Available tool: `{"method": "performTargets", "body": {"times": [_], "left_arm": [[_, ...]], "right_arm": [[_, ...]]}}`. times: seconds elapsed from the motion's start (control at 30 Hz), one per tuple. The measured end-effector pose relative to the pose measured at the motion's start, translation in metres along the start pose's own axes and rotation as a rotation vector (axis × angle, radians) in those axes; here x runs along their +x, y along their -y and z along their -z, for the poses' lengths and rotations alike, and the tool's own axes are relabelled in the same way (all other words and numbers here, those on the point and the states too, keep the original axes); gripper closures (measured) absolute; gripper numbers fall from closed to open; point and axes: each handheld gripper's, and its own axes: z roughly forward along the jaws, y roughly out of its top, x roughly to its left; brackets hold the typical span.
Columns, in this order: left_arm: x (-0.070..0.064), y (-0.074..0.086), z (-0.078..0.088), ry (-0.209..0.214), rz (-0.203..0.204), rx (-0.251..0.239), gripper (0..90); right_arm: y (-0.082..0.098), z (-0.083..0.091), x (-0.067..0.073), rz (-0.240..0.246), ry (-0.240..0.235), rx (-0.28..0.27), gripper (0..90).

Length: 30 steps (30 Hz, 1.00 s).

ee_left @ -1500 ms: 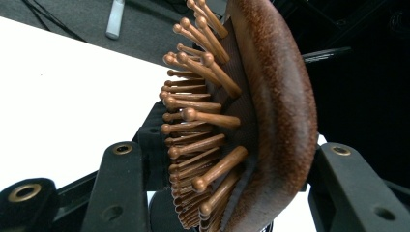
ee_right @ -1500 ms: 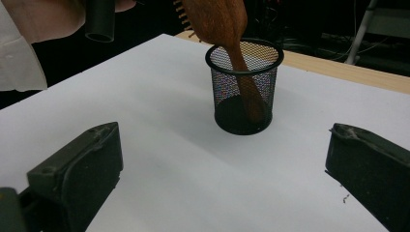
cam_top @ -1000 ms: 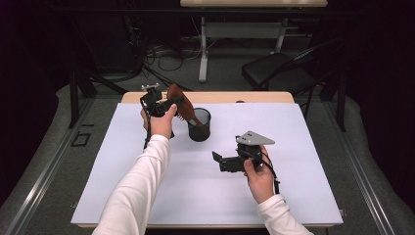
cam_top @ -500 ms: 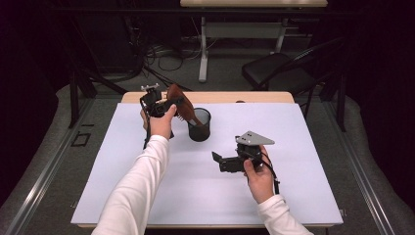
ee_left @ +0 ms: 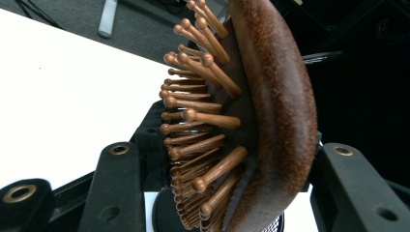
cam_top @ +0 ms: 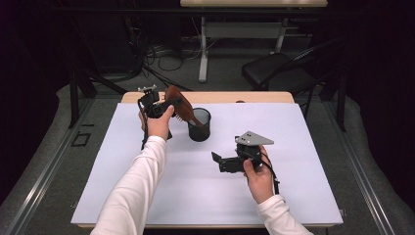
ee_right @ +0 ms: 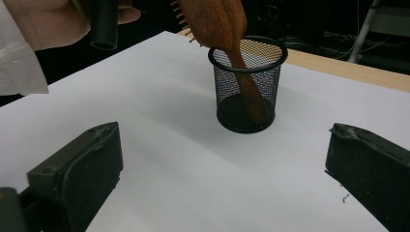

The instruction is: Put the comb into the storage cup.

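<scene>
A brown wooden hairbrush (cam_top: 177, 105) stands tilted with its handle down inside a black mesh cup (cam_top: 199, 128) near the back of the table. My left gripper (cam_top: 170, 104) is shut on the brush head; in the left gripper view the bristles (ee_left: 193, 116) face the left jaw and the smooth back (ee_left: 285, 121) rests on the right jaw. My right gripper (cam_top: 219, 161) hovers over the table's middle, open and with nothing in it. Its view looks at the cup (ee_right: 247, 87) and the brush handle (ee_right: 246, 92) inside it.
A white sheet (cam_top: 303, 147) covers the wooden table (cam_top: 230, 97). Behind the table are a dark chair (cam_top: 274, 73), desk legs and cables on the floor. The person's left hand and white sleeve (ee_right: 29, 34) hang at the upper left of the right gripper view.
</scene>
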Motion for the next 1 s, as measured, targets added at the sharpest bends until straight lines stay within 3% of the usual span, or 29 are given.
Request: {"method": "performTargets", "body": {"times": [0.53, 1.0], "left_arm": [[0.009, 0.002, 0.000, 0.031, 0.016, -0.006, 47.5], [0.012, 0.002, -0.001, 0.029, 0.016, -0.013, 45.6]], "right_arm": [[0.000, 0.000, 0.000, 0.007, -0.001, 0.004, 0.0], [0.000, 0.000, 0.000, 0.013, 0.003, 0.008, 0.0]]}}
